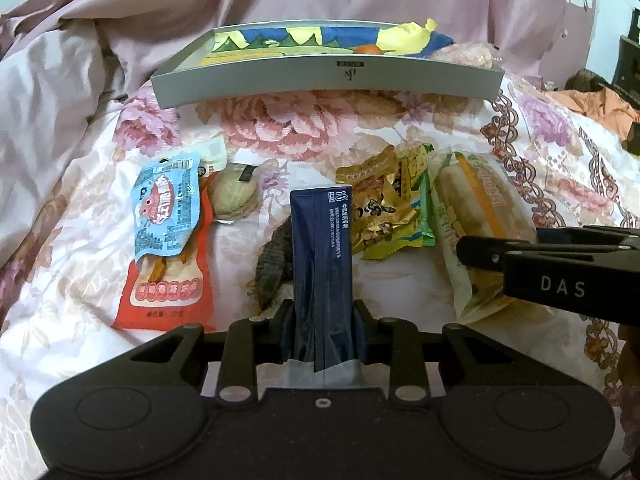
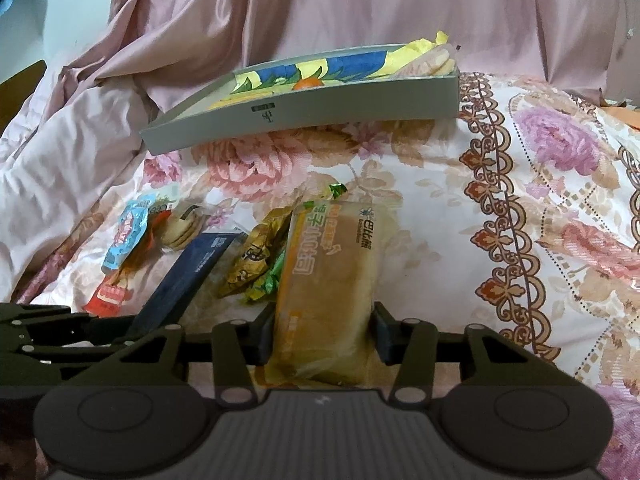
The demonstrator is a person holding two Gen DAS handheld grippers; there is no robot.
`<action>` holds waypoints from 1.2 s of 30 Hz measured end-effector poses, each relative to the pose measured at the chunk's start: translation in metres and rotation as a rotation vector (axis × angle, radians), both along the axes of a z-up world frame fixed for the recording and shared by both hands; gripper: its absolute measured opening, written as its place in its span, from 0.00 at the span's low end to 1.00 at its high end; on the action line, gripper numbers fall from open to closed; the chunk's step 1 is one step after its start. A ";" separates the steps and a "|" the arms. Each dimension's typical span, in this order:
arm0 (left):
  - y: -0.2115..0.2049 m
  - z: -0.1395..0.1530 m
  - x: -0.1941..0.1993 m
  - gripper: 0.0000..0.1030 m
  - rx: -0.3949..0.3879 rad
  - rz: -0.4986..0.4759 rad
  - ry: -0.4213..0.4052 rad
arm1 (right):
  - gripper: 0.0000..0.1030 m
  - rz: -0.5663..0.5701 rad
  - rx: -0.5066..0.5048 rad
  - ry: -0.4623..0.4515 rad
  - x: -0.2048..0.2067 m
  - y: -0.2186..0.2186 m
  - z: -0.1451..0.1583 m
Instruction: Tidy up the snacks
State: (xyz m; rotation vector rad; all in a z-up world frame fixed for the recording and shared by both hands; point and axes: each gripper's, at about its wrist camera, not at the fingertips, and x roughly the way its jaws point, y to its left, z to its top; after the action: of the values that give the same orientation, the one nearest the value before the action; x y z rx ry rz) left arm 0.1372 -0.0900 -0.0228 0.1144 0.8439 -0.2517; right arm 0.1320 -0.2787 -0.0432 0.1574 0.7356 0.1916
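My left gripper (image 1: 323,312) is shut on the near end of a long dark blue snack packet (image 1: 322,240), which points away toward the grey box. My right gripper (image 2: 323,332) has its pads pressed on both sides of a clear bread packet (image 2: 332,264) with orange print, which lies on the floral bedspread. The same bread packet (image 1: 476,196) shows in the left wrist view, with one of the right gripper's fingers (image 1: 492,258) over its near end. A shallow grey box (image 1: 320,80) with a colourful lining sits farther back and holds some wrapped items.
Loose snacks lie between the grippers and the box: a light blue packet (image 1: 166,208) on a red packet (image 1: 168,296), a round biscuit (image 1: 234,198), a gold packet (image 1: 380,208) and a green packet (image 1: 424,200). Pink bedding is bunched up behind and to the left.
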 end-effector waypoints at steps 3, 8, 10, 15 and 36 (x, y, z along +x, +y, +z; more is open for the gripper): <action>0.001 0.002 0.000 0.31 -0.008 0.007 -0.008 | 0.50 0.004 -0.018 -0.019 -0.001 0.002 0.003; 0.001 0.006 -0.002 0.31 -0.019 0.015 -0.025 | 0.50 0.007 -0.012 -0.040 -0.002 0.002 0.003; 0.001 0.009 -0.002 0.31 -0.024 0.019 -0.034 | 0.49 0.005 0.000 -0.047 -0.002 -0.001 0.004; 0.002 0.019 0.001 0.31 -0.036 0.024 -0.064 | 0.49 0.004 0.017 -0.093 -0.004 -0.002 0.010; 0.005 0.065 0.042 0.31 -0.110 0.082 -0.212 | 0.49 -0.033 0.060 -0.303 0.003 -0.018 0.039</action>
State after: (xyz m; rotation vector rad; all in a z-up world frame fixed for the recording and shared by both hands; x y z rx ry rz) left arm 0.1790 -0.0854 0.0420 0.0032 0.6213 -0.2047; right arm 0.1349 -0.2971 -0.0040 0.1928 0.4259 0.2007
